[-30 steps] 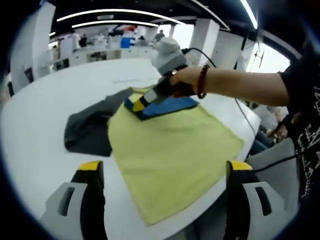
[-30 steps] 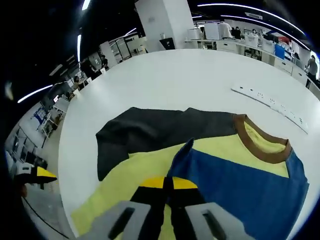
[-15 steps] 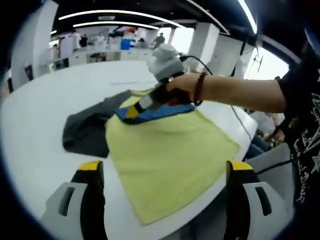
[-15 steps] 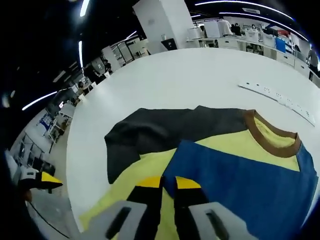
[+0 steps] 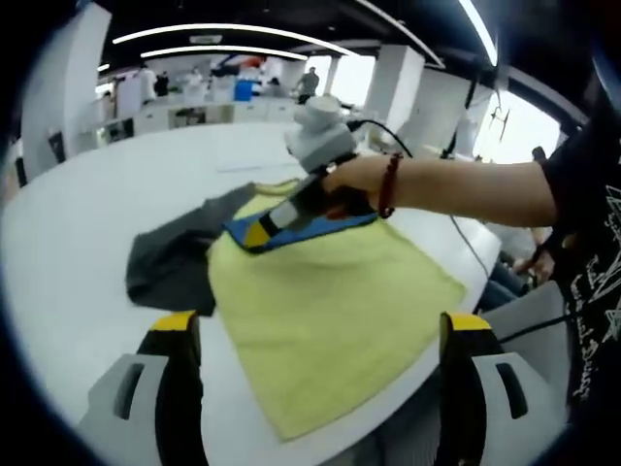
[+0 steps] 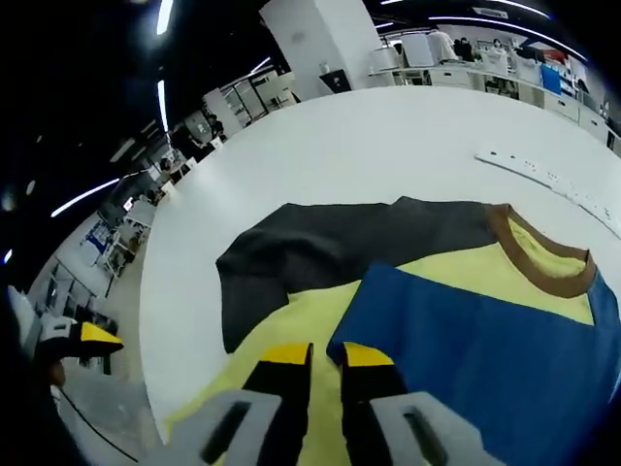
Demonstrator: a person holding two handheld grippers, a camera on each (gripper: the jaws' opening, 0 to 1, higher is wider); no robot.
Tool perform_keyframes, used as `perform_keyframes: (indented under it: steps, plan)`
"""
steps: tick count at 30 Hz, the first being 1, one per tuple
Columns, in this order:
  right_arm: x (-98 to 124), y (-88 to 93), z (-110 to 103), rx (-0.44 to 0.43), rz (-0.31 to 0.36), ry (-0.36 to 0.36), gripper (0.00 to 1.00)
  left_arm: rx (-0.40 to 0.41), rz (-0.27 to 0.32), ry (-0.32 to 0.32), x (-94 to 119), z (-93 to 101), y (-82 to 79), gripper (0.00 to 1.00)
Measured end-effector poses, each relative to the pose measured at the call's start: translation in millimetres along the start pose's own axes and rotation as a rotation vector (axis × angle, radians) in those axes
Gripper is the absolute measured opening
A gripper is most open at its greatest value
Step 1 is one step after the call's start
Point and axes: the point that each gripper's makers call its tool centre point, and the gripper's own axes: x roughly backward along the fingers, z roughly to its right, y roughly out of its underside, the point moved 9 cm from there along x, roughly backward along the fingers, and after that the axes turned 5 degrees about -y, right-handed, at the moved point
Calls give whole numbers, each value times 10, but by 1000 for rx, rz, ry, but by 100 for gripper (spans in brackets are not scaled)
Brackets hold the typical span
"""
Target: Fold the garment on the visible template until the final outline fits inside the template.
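We see the garment (image 5: 330,311) spread flat on the white table (image 5: 68,252), its blue sleeve (image 6: 485,359) folded inward. Our right gripper (image 6: 315,354) pinches that sleeve's corner at six o'clock. Our left gripper (image 5: 315,325) hovers spread apart, holding nothing.

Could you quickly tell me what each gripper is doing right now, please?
Left gripper: open, jaws wide apart, holding nothing.
Right gripper: shut on the blue sleeve of the garment.

Yellow cloth garment (image 5: 330,301) with blue sleeve (image 6: 485,354), dark grey sleeve (image 6: 310,257), brown collar band (image 6: 543,267), white round table (image 6: 359,155), yellow-tipped grey grippers.
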Motion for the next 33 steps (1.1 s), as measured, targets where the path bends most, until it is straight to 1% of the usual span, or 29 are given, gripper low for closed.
perform_keyframes:
  steps: [3, 4, 7, 8, 11, 15, 18, 21, 23, 25, 27, 29, 31, 33]
  plan:
    - [86, -21, -2, -33, 26, 14, 18, -1, -1, -4, -5, 15, -18, 99]
    - [71, -56, 33, -37, 31, 17, 21, -1, 1, -3, -7, 25, -23, 99]
    - [120, -91, 87, -24, 46, 57, 34, -6, 6, -4, -6, 31, -27, 99]
    - [139, -107, 125, -25, 46, 75, 40, -8, 8, -4, -4, 32, -28, 99]
    - [223, -106, 181, -31, 56, 110, 51, -10, 8, -3, 3, 43, -30, 99]
    - [376, -76, 235, -60, 61, 141, 59, -14, -2, -5, 13, 40, -24, 99]
    - [472, -70, 296, -60, 77, 168, 67, -11, 9, -12, 29, 35, -43, 99]
    - [538, -79, 428, -74, 78, 188, 71, -8, 13, -19, 30, 25, -52, 99]
    - [653, -13, 428, -79, 79, 202, 72, -11, 16, -18, 34, 29, -58, 99]
    - [692, -21, 534, -82, 85, 217, 73, -10, 16, -17, 35, 32, -57, 99]
    - [820, 64, 506, -84, 81, 228, 73, -14, 14, -18, 34, 37, -57, 99]
    - [861, 57, 630, -80, 79, 251, 73, -16, 15, -16, 36, 40, -59, 99]
    - [984, 151, 609, -86, 78, 264, 73, -16, 17, -15, 36, 41, -60, 99]
    - [997, 130, 767, -87, 80, 275, 73, -18, 16, -16, 32, 45, -64, 99]
